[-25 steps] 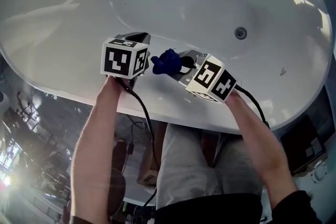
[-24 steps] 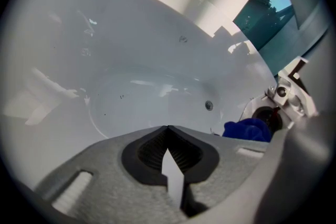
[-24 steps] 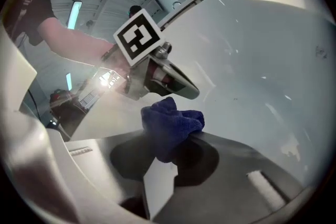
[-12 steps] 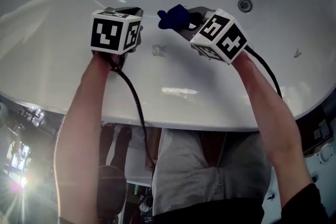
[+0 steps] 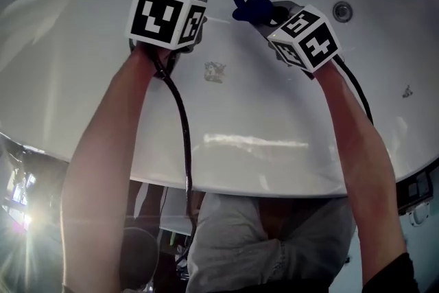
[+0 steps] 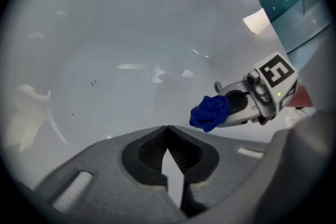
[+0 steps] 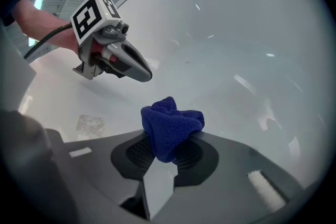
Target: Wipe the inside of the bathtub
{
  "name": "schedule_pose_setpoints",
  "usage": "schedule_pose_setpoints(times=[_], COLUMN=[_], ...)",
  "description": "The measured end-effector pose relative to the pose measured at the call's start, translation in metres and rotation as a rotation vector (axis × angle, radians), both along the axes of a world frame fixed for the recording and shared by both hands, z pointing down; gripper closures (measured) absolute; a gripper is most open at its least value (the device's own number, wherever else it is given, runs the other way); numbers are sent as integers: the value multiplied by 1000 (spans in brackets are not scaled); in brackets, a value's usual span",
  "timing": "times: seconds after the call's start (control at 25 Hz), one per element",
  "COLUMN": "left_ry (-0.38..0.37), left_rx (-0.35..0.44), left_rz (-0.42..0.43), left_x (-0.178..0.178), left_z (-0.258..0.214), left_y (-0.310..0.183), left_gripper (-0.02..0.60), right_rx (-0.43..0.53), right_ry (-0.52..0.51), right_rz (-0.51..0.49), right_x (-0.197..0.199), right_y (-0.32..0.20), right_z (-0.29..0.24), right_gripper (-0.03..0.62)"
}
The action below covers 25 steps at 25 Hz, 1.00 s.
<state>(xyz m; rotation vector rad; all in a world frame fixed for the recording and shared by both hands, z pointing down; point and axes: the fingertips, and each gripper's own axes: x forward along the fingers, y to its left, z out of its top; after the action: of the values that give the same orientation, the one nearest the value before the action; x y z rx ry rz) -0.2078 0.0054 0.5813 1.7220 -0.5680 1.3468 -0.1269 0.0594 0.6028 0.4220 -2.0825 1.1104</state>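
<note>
While the right gripper [image 7: 164, 150] pinches a bunched blue cloth [image 7: 170, 122] between its jaws over the white bathtub [image 5: 260, 113], the left gripper [image 6: 168, 136] has its jaws pressed together, empty.

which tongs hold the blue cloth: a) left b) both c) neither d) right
d: the blue cloth is pinched in the right tongs, while the left tongs are closed on nothing.
</note>
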Motion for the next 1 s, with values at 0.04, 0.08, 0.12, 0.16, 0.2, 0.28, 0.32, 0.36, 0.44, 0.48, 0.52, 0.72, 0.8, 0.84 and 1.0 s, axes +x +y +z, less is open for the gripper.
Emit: schedule_pose_setpoints(times=[0.04,0.08,0.12,0.16,0.2,0.28,0.32,0.36,0.44,0.48,0.52,0.72,0.8,0.84,1.0], left_ry=[2,2,-1,-6,-10,-14,-14,-14,-13,-12,-11,4,13,15,19], left_rx=[-8,-15,-21,-29,-38,-53,-58,-64,-74,-76,-77,-90,-94,-89,-83], left_rz=[7,12,12,8,3,-1,-3,-6,-15,-18,-21,-53,-55,-54,-52], left_x=[3,4,5,5,4,4,4,4,3,3,3,5,7,8,10], left_z=[6,10,15,18,21,27,29,31,33,34,35,34,32,31,26], left_y=[1,2,4,6,8,11,13,14,16,17,17,18,19,18,23], left_gripper=[578,578,578,580,578,578,580,580,578,578,578,578,580,578,578], right_rx=[-9,-19,-29,-41,-53,-71,-75,-77,-79,-81,-82,-112,-133,-143,-175], right_ry=[11,21,29,37,45,65,75,80,80,78,79,89,85,85,72], right_rz=[4,3,-1,-9,-21,-60,-85,-109,-136,-140,-144,-182,-189,-192,-207], right_x=[3,5,6,7,7,8,9,9,6,5,5,-1,-3,-3,-10], right_y=[1,3,6,11,16,28,34,39,46,47,48,59,66,68,87], right_z=[9,16,23,29,34,43,46,49,53,54,55,58,57,56,45], right_gripper=[514,514,514,514,514,514,514,514,514,514,514,514,514,516,516])
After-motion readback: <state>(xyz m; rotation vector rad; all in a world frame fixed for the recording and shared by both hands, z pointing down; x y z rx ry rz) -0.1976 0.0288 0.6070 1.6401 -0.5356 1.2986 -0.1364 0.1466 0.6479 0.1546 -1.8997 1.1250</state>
